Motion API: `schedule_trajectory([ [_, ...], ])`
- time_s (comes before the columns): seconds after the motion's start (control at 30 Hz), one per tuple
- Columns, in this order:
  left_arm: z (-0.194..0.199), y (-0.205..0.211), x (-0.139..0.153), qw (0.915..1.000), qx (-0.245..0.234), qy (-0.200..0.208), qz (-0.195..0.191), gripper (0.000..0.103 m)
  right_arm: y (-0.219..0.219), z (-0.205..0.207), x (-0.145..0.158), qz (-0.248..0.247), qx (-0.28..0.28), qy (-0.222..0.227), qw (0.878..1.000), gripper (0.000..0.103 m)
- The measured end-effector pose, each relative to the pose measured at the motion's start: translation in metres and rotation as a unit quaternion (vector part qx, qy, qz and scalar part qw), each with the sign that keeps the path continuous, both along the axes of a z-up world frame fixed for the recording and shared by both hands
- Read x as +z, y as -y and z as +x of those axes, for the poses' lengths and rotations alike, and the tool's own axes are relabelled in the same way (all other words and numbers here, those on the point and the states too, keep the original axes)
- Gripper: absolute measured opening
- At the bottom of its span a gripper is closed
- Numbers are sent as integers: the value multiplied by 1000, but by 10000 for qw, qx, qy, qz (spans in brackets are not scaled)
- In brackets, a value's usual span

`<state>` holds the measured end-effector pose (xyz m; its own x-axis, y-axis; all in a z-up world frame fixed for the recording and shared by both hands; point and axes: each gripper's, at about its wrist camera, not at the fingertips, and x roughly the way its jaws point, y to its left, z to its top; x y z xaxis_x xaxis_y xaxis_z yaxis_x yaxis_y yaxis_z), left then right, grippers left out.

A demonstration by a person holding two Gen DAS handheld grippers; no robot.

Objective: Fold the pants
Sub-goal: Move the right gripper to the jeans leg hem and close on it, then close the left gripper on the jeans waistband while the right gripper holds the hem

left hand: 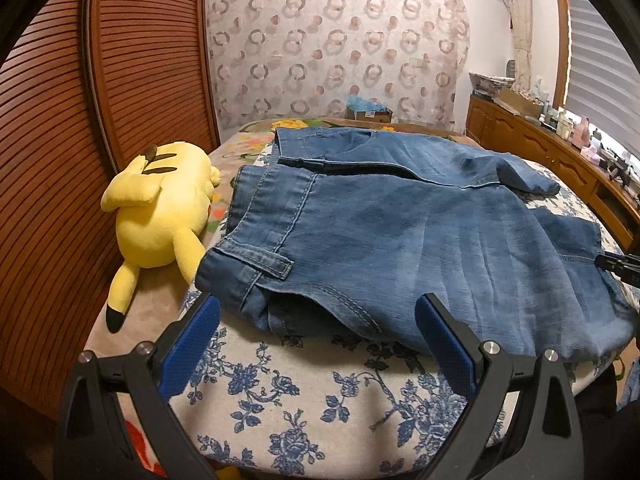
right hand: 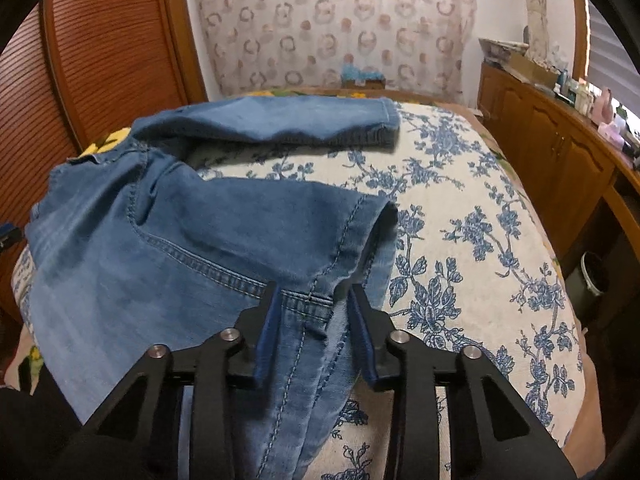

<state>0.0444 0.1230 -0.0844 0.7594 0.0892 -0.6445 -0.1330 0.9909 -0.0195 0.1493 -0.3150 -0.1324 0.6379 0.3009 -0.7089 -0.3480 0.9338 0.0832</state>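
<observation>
**Right tool narrowed around a denim fold, left tool wide at the waistband**

The right tool (right hand: 314, 294) has its jaws drawn narrow, with a fold of the pants (right hand: 168, 240) between them at the stitched seam; whether the blue pads (right hand: 267, 336) actually press the cloth cannot be told. The left tool (left hand: 318, 312) stands wide, its two blue pads (left hand: 192, 344) on either side of the waistband corner with nothing gripped, just short of the denim.

There is one pair of pants (left hand: 400, 232), blue denim, spread across the bed (left hand: 304, 408) ahead of both tools, the waistband towards the left tool and two short legs beyond and to the right of the right tool. There are two tools and one yellow plush toy (left hand: 160, 216).

The toy lies to the left of the left tool, just beside the waistband. Beyond the pants hangs a patterned curtain (left hand: 336, 48); a wooden cabinet (right hand: 560, 160) runs along the right, well apart from the right tool.
</observation>
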Motion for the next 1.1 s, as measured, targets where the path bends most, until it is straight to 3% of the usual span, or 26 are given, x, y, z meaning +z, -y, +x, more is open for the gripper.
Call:
schedule_trajectory([
  [0.2,5,-14,-7,9999,156,-51,26,99,-3,3,3,-32,189,41,9998,4],
  [0.33,7,-24,-8,9996,270,-67,48,99,6,4,23,82,149,365,9992,3],
  [0.6,8,-35,-7,9994,354,-47,39,99,42,18,75,102,-514,950,9941,3],
  [0.83,11,-44,-9,9993,367,-59,3,99,45,45,52,-290,-760,633,9947,3],
  [0.87,12,-47,-9,9993,357,-66,-25,99,45,42,47,-293,-744,613,9949,7],
  [0.97,12,-52,-11,9993,350,-65,-82,99,48,34,41,-277,-765,577,9950,34],
  [1.1,10,-58,-11,9994,297,39,-178,97,53,12,39,-33,-626,532,9966,39],
])
